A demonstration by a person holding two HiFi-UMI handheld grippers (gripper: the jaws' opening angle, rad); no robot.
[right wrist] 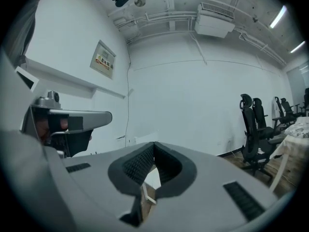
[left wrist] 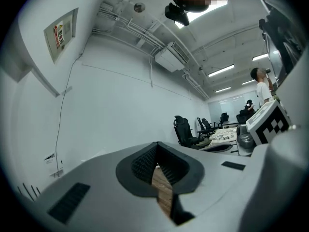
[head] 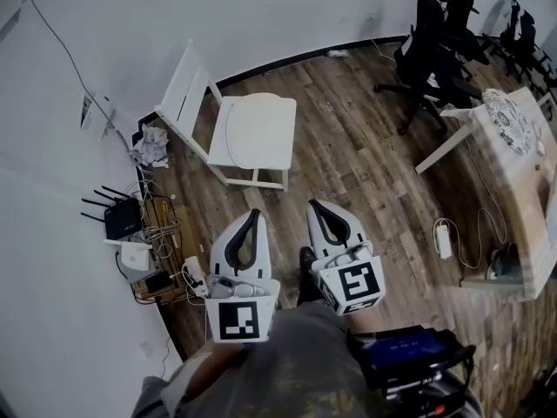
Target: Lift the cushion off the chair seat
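On the chair [head: 184,85] at 12 o'clock lies the cushion [head: 259,129]. Left gripper [head: 253,215] and right gripper [head: 314,206] have jaws closed together, empty.

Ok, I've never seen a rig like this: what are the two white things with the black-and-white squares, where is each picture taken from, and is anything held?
There is no robot here: a person holds a white two-jaw gripper in each hand. The head view comes from a camera on the person's head, looking down. In it the left gripper and right gripper point out over the brown wood-plank floor. The square-marked cubes are part of the grippers. The other two pictures come from a camera on each gripper, looking along its own jaws. Both pairs of jaws are closed with nothing between them. Ahead, apart from both grippers, stands the white straight-backed chair, with the pale flat cushion lying on its seat.
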